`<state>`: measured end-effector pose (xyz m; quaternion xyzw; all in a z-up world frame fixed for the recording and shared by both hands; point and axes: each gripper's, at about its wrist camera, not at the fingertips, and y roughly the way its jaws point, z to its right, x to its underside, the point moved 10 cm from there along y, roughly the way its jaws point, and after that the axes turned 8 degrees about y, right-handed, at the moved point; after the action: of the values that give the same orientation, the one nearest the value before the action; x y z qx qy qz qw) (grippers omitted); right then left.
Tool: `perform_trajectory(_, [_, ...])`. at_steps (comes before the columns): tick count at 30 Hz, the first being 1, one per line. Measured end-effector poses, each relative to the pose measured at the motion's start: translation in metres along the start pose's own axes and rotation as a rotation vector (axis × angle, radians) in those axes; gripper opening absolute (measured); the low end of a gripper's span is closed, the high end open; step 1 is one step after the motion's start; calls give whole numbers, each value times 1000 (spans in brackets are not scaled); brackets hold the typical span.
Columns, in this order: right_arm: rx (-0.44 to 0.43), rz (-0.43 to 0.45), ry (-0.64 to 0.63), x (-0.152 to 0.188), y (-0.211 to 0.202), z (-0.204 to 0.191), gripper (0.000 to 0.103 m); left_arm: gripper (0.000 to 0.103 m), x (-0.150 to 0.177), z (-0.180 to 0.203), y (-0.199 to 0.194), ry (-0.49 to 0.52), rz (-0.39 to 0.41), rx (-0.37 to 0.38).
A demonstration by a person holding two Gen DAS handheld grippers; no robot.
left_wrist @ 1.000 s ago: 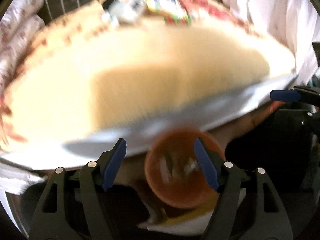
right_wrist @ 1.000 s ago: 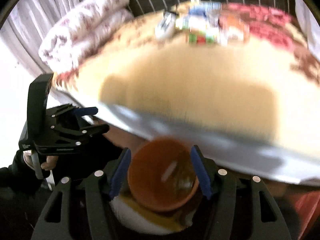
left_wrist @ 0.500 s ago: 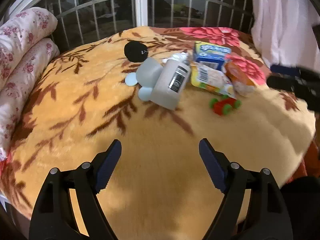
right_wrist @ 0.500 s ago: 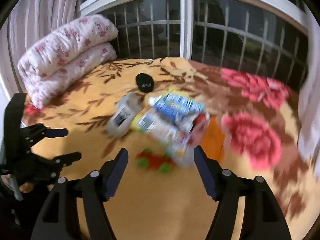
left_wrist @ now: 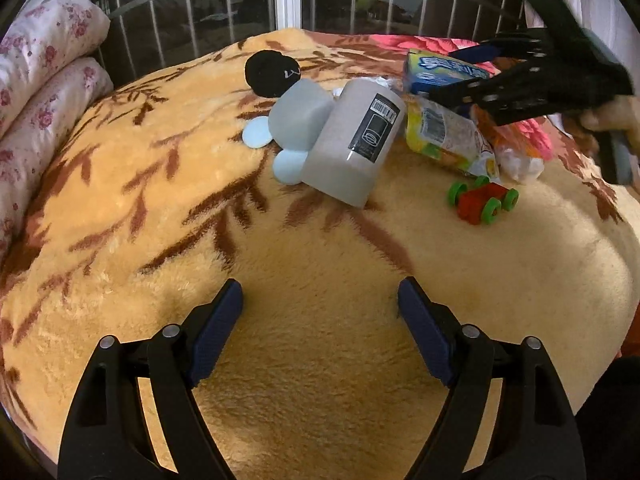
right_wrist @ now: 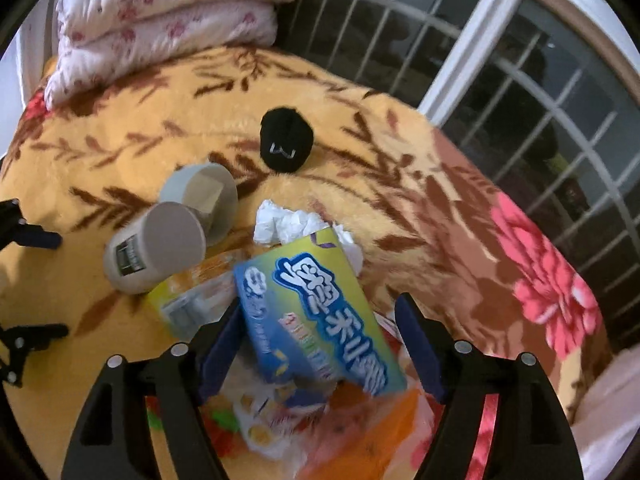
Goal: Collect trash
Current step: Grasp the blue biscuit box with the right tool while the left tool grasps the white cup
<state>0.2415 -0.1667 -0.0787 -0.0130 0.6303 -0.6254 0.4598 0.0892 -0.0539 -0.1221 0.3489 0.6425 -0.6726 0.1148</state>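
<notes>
Left gripper [left_wrist: 320, 312]: we see it wide apart over bare blanket [left_wrist: 168, 208].
Right gripper [right_wrist: 318, 340]: we see it wide, straddling blue box [right_wrist: 316, 304].

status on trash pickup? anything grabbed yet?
Done: nothing visibly collected; no bin in view. In hand: nothing. The right gripper is open, straddling the blue box without closing on it. The left gripper is open over bare blanket. Left: the box, yellow wrapper, crumpled tissue, orange packet and grey container all lie on the bed.
</notes>
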Motion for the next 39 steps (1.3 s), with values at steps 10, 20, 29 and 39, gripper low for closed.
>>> perform_trajectory(10, [-66,180,270,0,-51,-10,58,81,2,-3,-1,-6,19,17])
perform_trajectory(20, [-114,493,754,96,-158,-59,59,81,-31,-9,-4,-44,100,19])
perform_trajectory(29, [-163,448,777,119,-143,-55,59,81,-59,8,30,173,51,-150])
perform_trajectory(39, [-153,455,844,124,-140,-37,59,61,-87,3,61,127,20,-148])
